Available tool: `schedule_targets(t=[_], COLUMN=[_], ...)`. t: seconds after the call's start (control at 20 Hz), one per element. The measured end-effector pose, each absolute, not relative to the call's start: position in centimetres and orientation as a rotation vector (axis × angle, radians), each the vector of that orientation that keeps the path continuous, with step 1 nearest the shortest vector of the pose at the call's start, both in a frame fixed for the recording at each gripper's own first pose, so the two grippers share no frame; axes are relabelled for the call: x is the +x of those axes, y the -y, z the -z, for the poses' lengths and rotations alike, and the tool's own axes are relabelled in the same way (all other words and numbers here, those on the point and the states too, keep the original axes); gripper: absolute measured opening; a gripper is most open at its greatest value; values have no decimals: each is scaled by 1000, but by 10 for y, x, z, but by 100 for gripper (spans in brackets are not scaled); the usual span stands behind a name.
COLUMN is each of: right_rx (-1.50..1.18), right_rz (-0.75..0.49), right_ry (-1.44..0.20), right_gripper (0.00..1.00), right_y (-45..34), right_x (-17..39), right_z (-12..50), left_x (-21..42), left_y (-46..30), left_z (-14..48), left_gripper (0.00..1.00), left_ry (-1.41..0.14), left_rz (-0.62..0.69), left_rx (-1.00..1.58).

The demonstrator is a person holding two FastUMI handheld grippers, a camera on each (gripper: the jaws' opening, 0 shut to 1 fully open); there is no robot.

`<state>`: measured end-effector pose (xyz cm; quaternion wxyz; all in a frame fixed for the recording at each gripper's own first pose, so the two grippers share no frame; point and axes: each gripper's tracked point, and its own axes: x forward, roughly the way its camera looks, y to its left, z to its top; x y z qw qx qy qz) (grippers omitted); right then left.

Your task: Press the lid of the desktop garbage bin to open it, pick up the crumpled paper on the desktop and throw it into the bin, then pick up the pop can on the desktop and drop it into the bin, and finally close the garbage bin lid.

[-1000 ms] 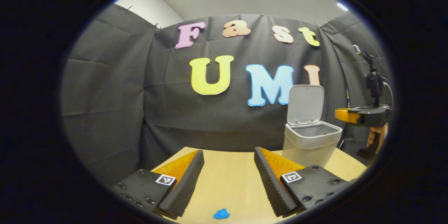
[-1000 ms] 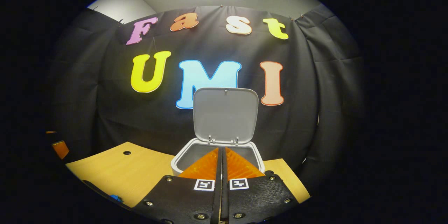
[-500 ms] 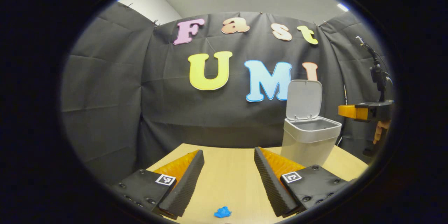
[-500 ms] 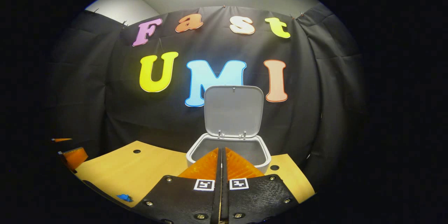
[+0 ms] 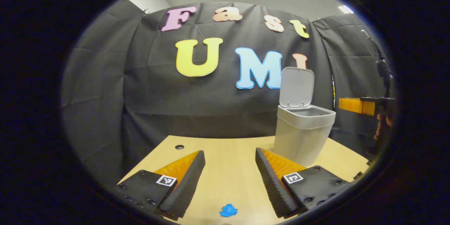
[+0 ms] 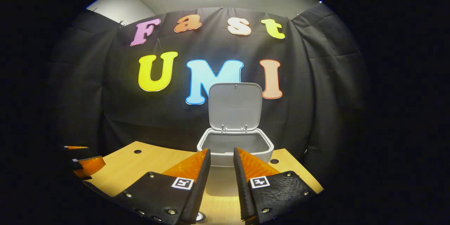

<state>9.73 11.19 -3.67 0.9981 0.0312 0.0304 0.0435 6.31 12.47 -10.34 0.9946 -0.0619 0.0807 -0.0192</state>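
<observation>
The pale grey desktop bin (image 5: 303,137) stands on the wooden table (image 5: 228,175), its lid (image 5: 297,87) swung up and upright. My left gripper (image 5: 230,152) hovers open over the table to the left of the bin, nothing between its fingers. A small blue crumpled scrap (image 5: 228,210) lies on the table below it. In the right gripper view the bin (image 6: 235,147) sits straight ahead, its lid (image 6: 235,106) raised. My right gripper (image 6: 222,150) is open by a narrow gap just short of the bin's front rim and holds nothing. It appears as the right gripper (image 5: 364,105) beside the bin in the left gripper view.
A hand (image 5: 381,126) holds the right gripper at the far right. Round holes (image 5: 179,147) (image 6: 137,151) are set in the table near its back edge. The left gripper (image 6: 84,163) pokes in at the right gripper view's left edge. Black cloth walls close behind the table.
My right gripper's fingers have parted from shut to a narrow gap and it has drawn back from over the bin. The left gripper shifted slightly, so the bin now sits more to the left.
</observation>
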Motion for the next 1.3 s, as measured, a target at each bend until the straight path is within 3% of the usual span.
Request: schedule_targets(t=[0.05, 0.1, 0.2, 0.35, 0.4, 0.5, 1.3], right_rx=[57, 49, 31, 24, 31, 43, 5], right_rz=[-80, -77, -74, -68, -70, -75, -130], right_ry=[-61, -66, -64, -42, -33, -13, -100], right_gripper=[48, 66, 79, 79, 93, 100, 97], right_y=[-114, -116, -118, -117, -117, -118, -124], right_x=[94, 92, 86, 80, 79, 78, 56], right_z=[37, 39, 38, 33, 32, 27, 56], left_x=[63, 64, 67, 70, 70, 70, 44], left_y=[-127, -128, -128, -131, -130, -129, -88], left_z=[108, 114, 128, 147, 151, 162, 314], left_gripper=[100, 94, 94, 94, 94, 94, 95], left_ry=[-168, -179, -201, -234, -241, -258, -549], left_rz=[50, 62, 77, 75, 75, 75, 89], left_rx=[-130, -136, -145, -169, -177, -177, -108])
